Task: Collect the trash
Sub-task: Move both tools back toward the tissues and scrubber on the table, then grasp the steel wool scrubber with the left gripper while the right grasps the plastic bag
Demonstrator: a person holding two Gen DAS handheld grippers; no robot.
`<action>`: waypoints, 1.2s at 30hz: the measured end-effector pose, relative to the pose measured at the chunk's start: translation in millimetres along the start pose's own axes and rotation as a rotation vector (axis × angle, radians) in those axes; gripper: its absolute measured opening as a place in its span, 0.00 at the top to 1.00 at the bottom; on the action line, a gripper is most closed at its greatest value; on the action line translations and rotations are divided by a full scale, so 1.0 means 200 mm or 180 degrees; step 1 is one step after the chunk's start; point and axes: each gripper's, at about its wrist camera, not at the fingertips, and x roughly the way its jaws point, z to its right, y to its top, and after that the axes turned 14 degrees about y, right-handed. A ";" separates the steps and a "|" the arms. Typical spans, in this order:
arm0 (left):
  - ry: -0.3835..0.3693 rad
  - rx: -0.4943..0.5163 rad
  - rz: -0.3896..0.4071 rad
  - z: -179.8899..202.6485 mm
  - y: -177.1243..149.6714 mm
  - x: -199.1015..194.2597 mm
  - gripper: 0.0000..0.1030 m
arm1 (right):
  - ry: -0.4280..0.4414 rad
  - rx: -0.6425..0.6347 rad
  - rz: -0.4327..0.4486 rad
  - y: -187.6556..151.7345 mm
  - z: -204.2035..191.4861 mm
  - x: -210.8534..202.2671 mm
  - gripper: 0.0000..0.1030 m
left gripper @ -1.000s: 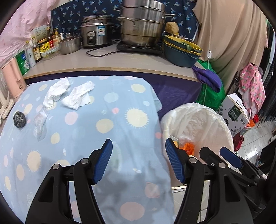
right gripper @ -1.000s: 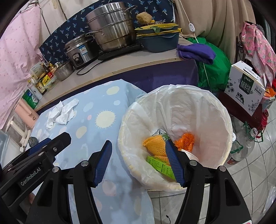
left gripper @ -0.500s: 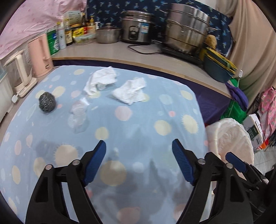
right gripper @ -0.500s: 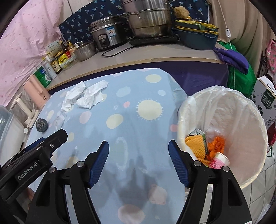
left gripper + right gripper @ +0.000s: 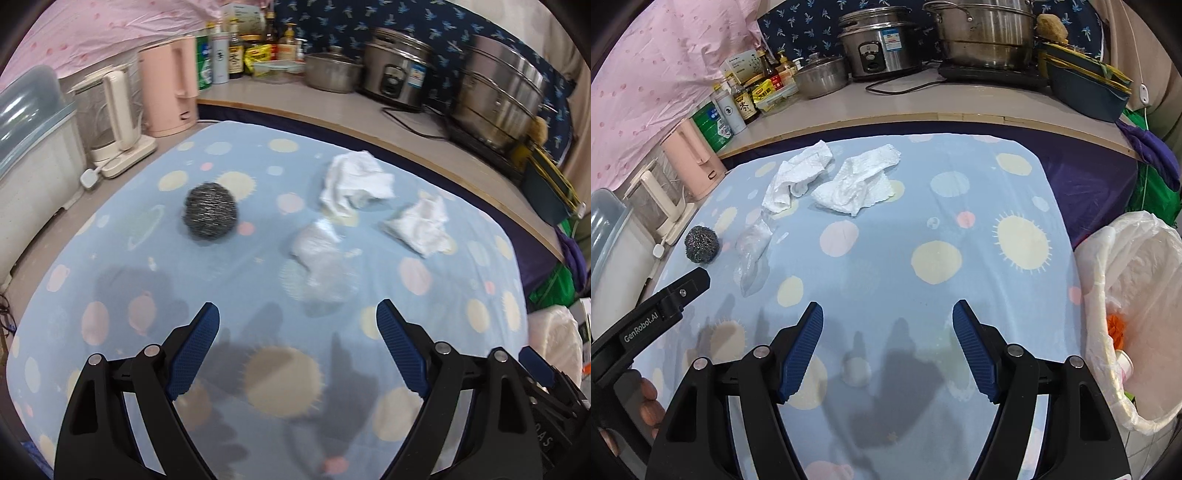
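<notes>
Home kitchen: rice cooker (image 5: 877,50), steamer pot (image 5: 984,35), sauce bottles (image 5: 746,105), kettle (image 5: 171,86) on counter (image 5: 923,101).

A bench (image 5: 871,258) lies under a light blue cloth printed with suns and pale dots. Along the counter (image 5: 923,99) behind it stand a large steel steamer pot (image 5: 986,33), a rice cooker (image 5: 879,48), a small lidded steel pot (image 5: 820,75) and a cluster of sauce bottles (image 5: 746,103). A pink kettle (image 5: 171,86) and a cream-handled glass kettle (image 5: 110,110) stand at the left. A purple cloth (image 5: 1148,151) hangs off the counter's right end.
</notes>
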 end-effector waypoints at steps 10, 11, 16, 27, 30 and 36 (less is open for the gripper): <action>0.0220 -0.0236 -0.0011 -0.23 0.16 0.20 0.14 | 0.0098 -0.0056 -0.0029 0.13 -0.10 0.19 0.32; 0.0231 -0.0250 -0.0013 -0.25 0.18 0.22 0.13 | 0.0108 -0.0058 -0.0035 0.14 -0.11 0.22 0.32; 0.0240 -0.0255 -0.0029 -0.25 0.27 0.31 0.11 | 0.0211 -0.0081 -0.0063 0.18 -0.16 0.29 0.32; 0.0225 -0.0176 -0.0182 -0.20 0.40 0.53 0.26 | 0.0518 -0.0328 -0.0213 0.20 -0.39 0.48 0.32; 0.0208 -0.0113 -0.0290 -0.19 0.39 0.57 0.45 | 0.0558 -0.0383 -0.0245 0.21 -0.43 0.54 0.32; 0.0127 -0.0135 -0.0251 -0.23 0.32 0.54 0.55 | 0.0623 -0.0404 -0.0379 0.20 -0.46 0.66 0.48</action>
